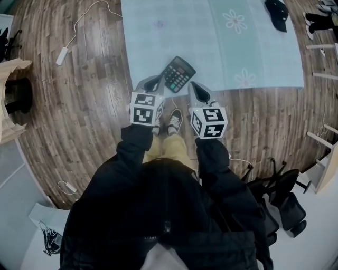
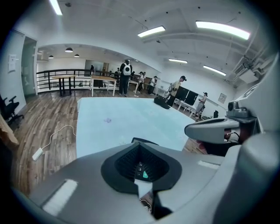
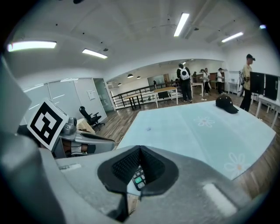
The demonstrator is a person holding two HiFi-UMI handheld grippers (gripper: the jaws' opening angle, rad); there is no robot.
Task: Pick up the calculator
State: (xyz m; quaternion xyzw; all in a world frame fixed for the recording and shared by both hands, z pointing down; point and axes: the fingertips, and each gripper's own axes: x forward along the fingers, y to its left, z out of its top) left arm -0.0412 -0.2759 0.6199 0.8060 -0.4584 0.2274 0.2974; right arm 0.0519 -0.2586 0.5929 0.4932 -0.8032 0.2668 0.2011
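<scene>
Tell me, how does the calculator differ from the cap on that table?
The calculator lies at the near edge of the table; the cap sits at its far right corner. The calculator is a flat, hard slab covered in keys and set at a slant; the cap is soft and domed, with a brim. Both are black and rest on the same pale blue top.

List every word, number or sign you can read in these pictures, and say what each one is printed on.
No text can be read for sure.
calculator keys: print too small to read.
Markers on the left gripper and right gripper: black-and-white square patterns, no letters.
wall notice: too blurred to read.
</scene>
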